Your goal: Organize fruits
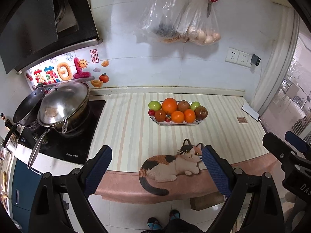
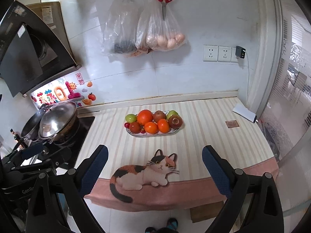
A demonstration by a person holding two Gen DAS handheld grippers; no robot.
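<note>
1. Fruit is sitting piled on an oval plate [image 1: 200, 122] toward the back of the striped counter mat [image 1: 126, 132] in the left wrist view: a large orange [image 1: 169, 106], green apples [image 1: 154, 105], tangerines [image 1: 177, 116] and a dark red apple [image 1: 201, 112]. The left gripper [image 1: 156, 162] is hovering released over the mat's near edge, its jaws framing the printed cat [image 1: 171, 165], holding nothing and well apart from the plate, probably lining up a reach.
2. In the right wrist view, the right gripper [image 2: 154, 162] is likewise hanging spread and empty short of the plate [image 2: 134, 134]. Both are facing the heap, likely since nothing is sorted yet.
</note>
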